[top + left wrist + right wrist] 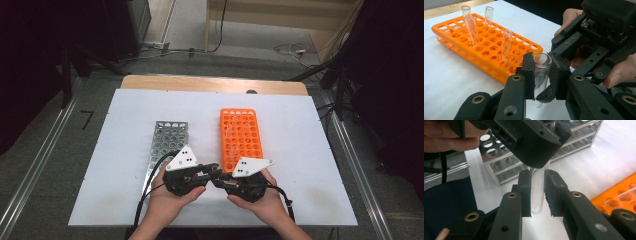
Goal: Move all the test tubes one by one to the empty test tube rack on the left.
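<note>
A clear glass test tube point(541, 72) stands upright between the pads of my left gripper point(541, 62), which is shut on it just below the rim. From the other side, my right gripper point(537, 177) has the same test tube point(537, 195) between its pads, lower down near the rounded bottom, and both pads lie against its sides. The two grippers meet tip to tip above the table's front middle, left gripper point(206, 172) and right gripper point(220, 181), each held in a hand.
An orange rack point(241, 135) lies just beyond the grippers with several clear tubes point(506, 47) standing in it. A metal rack point(167, 140) lies to its left. White sheet point(300, 150) covers the table.
</note>
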### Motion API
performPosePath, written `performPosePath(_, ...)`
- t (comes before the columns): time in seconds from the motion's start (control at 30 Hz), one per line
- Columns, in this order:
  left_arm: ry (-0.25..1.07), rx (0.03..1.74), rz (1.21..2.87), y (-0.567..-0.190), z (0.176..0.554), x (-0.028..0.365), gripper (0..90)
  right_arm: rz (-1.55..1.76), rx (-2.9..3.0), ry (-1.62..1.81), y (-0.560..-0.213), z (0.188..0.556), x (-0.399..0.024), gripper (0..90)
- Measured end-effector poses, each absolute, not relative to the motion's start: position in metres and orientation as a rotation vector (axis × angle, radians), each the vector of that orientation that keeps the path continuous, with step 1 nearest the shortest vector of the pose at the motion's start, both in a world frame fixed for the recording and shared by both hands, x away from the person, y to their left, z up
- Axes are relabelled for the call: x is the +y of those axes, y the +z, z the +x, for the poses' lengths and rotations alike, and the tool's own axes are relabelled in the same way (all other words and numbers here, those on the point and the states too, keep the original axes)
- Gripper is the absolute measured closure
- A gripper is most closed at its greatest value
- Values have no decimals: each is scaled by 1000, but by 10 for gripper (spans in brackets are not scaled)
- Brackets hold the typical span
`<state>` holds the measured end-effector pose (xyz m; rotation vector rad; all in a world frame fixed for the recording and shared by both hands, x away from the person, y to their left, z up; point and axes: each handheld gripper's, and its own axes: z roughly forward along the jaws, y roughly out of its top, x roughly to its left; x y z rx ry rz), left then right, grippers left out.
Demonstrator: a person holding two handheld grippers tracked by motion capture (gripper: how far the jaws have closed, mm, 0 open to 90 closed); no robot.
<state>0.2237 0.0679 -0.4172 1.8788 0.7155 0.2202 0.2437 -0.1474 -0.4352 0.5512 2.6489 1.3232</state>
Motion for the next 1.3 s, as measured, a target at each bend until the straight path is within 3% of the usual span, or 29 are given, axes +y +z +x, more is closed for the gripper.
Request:
performPosePath(0.4,262,789,1839,-414,232,91,759,606,2557,1481,-427,249,-177,233)
performPosePath(0.6,294,805,1823,-409,236,103,760,643,2525,1516,-428,253,-195,88)
performPosePath(0.83,330,820,1820,-400,249,117,759,693,2445,1563,-427,252,-221,0)
performPosePath(1.3,398,851,1806,-387,272,129,759,801,2358,1513,-433,248,-273,0)
